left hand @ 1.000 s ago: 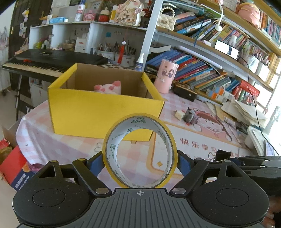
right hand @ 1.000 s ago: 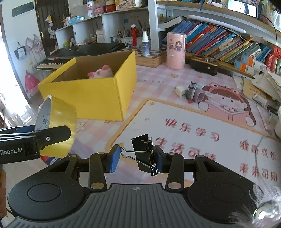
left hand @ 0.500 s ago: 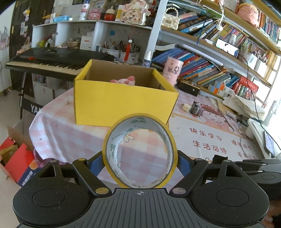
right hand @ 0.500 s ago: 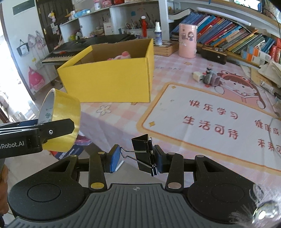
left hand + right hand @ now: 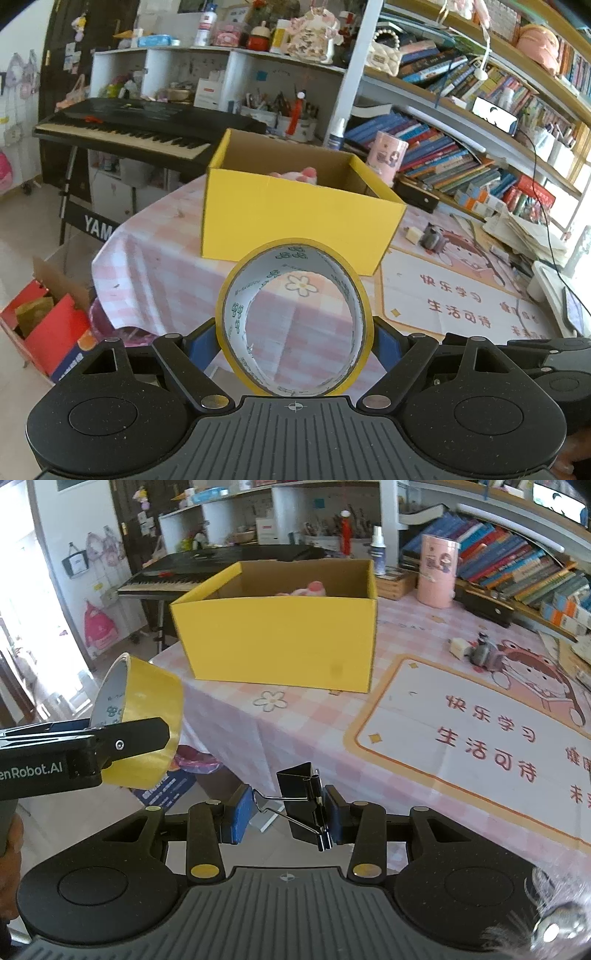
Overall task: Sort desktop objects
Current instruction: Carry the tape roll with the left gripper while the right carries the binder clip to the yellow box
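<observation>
My left gripper point(image 5: 294, 338) is shut on a roll of yellow tape point(image 5: 236, 314), which stands upright between the blue pads, its hole facing the camera. The same tape roll point(image 5: 147, 720) shows at the left of the right wrist view, held out beyond the table's near edge. My right gripper point(image 5: 286, 814) is shut on a black binder clip point(image 5: 301, 805), its wire handles pointing left. A yellow cardboard box point(image 5: 295, 218), open at the top, stands on the table ahead of both grippers, and a pink plush toy point(image 5: 295, 174) lies inside it.
The table has a pink checked cloth point(image 5: 295, 738) and a printed desk mat point(image 5: 480, 738). A pink cylinder cup point(image 5: 437, 570), a small eraser and grey toy point(image 5: 476, 650) sit further back. A keyboard piano point(image 5: 122, 127), bookshelves and a red box point(image 5: 55, 328) on the floor surround the table.
Both grippers have drawn back from the table with their loads still held. The yellow box looks smaller and farther, and more floor and table edge show.
</observation>
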Demonstrator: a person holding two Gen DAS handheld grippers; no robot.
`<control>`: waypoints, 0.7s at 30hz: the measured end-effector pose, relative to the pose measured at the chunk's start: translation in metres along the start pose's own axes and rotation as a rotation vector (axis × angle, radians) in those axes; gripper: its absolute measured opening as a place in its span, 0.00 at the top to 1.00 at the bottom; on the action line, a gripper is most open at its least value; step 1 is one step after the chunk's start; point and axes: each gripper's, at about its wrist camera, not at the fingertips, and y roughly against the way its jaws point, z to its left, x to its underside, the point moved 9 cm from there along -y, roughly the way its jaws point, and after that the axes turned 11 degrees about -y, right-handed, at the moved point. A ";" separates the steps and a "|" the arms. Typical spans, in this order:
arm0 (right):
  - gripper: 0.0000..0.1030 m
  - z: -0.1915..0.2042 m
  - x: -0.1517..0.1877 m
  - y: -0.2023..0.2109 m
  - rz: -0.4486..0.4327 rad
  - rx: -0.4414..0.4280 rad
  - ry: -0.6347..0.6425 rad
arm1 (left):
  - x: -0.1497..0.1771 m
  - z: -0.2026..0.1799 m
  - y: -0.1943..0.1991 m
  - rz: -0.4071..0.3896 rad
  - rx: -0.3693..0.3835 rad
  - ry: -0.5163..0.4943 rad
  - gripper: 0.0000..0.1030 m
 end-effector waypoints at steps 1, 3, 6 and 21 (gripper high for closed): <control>0.63 0.002 0.000 0.000 0.000 -0.003 0.006 | 0.000 0.001 0.001 -0.003 -0.003 0.001 0.18; 0.63 0.006 -0.001 -0.001 -0.001 -0.011 0.018 | -0.001 0.004 0.003 -0.010 -0.009 0.003 0.17; 0.63 0.012 -0.003 -0.002 -0.002 -0.019 0.034 | -0.003 0.008 0.004 -0.018 -0.017 0.009 0.17; 0.63 0.022 -0.014 -0.005 -0.016 -0.027 0.054 | -0.015 0.021 0.004 -0.051 -0.030 0.007 0.18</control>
